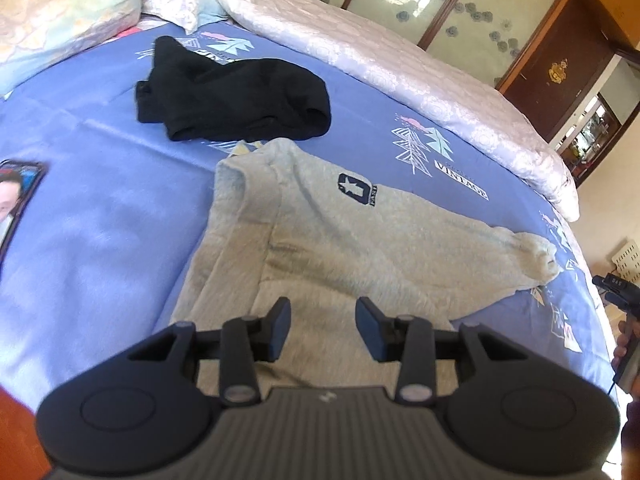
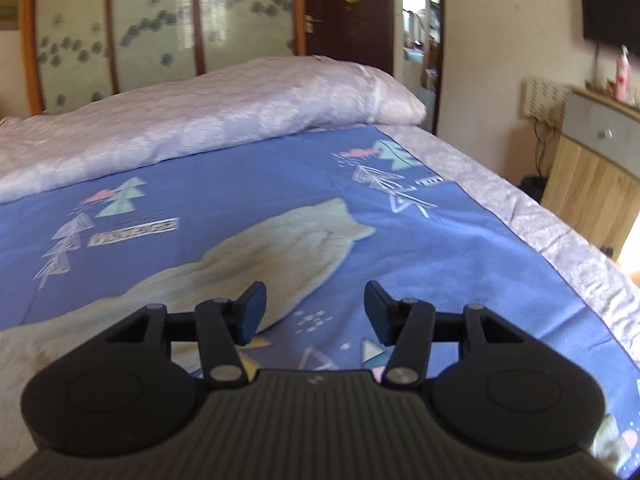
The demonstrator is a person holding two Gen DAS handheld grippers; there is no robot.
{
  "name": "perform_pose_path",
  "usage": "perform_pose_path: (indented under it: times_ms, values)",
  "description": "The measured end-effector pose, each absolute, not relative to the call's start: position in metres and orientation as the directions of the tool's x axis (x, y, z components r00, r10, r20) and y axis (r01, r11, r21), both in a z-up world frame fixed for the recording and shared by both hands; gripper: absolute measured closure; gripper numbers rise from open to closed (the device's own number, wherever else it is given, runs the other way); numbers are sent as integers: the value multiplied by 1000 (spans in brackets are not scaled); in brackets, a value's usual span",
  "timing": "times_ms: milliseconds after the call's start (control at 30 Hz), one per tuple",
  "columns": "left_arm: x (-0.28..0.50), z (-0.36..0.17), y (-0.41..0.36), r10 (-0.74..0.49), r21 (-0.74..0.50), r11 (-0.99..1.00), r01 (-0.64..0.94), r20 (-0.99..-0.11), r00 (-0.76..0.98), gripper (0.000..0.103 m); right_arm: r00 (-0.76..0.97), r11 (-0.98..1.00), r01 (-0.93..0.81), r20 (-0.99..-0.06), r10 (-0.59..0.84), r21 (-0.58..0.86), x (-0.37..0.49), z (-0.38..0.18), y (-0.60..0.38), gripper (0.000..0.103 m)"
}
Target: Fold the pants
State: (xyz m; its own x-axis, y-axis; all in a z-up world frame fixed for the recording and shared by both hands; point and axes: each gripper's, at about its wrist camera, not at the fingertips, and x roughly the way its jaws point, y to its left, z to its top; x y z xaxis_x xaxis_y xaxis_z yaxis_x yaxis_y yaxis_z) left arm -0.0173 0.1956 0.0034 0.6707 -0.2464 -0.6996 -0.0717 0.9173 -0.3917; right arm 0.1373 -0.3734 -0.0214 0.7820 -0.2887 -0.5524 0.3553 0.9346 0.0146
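Observation:
Light grey sweatpants [image 1: 340, 232] with a dark blue logo lie spread on the blue patterned bed sheet [image 1: 100, 200]; the cuffed leg end points right. My left gripper [image 1: 323, 326] is open and empty, hovering over the near part of the pants. In the right wrist view the pants' leg end [image 2: 288, 248] lies ahead and to the left. My right gripper [image 2: 316, 312] is open and empty above the sheet [image 2: 440, 260], just right of the pants' edge. It also shows at the left wrist view's right edge [image 1: 618, 292].
A folded black garment [image 1: 236, 96] lies beyond the grey pants. A rolled pale quilt [image 1: 400, 64] runs along the far side of the bed, with pillows [image 1: 60, 12] at the far left. A phone [image 1: 16, 196] lies at the left. A wooden cabinet [image 2: 592, 176] stands right of the bed.

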Motion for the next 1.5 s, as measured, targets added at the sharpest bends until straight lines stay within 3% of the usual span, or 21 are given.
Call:
perform_pose_path:
  times_ms: [567, 833, 1000, 1133, 1300, 1500]
  values:
    - [-72, 2, 236, -232, -441, 887, -134, -679, 696, 66, 825, 943, 331, -475, -305, -30, 100, 9, -347, 47]
    - [-85, -1, 237, -259, -468, 874, -134, -681, 685, 57, 829, 944, 331, -475, -295, -8, 88, 9, -351, 47]
    - [-98, -7, 247, -307, -541, 827, -156, -665, 681, 46, 843, 944, 297, -503, -190, 142, 53, -7, -379, 46]
    - [-108, -23, 261, -375, -636, 747, -196, -646, 665, 45, 854, 908, 283, -512, -93, 307, 3, -29, -418, 46]
    - [-101, -52, 271, -474, -747, 612, -259, -608, 637, 30, 845, 821, 388, -518, -135, 418, -68, -52, -474, 46]
    - [-66, -82, 254, -508, -761, 574, -304, -622, 596, 28, 824, 627, 521, -534, -191, 580, -111, -76, -529, 45]
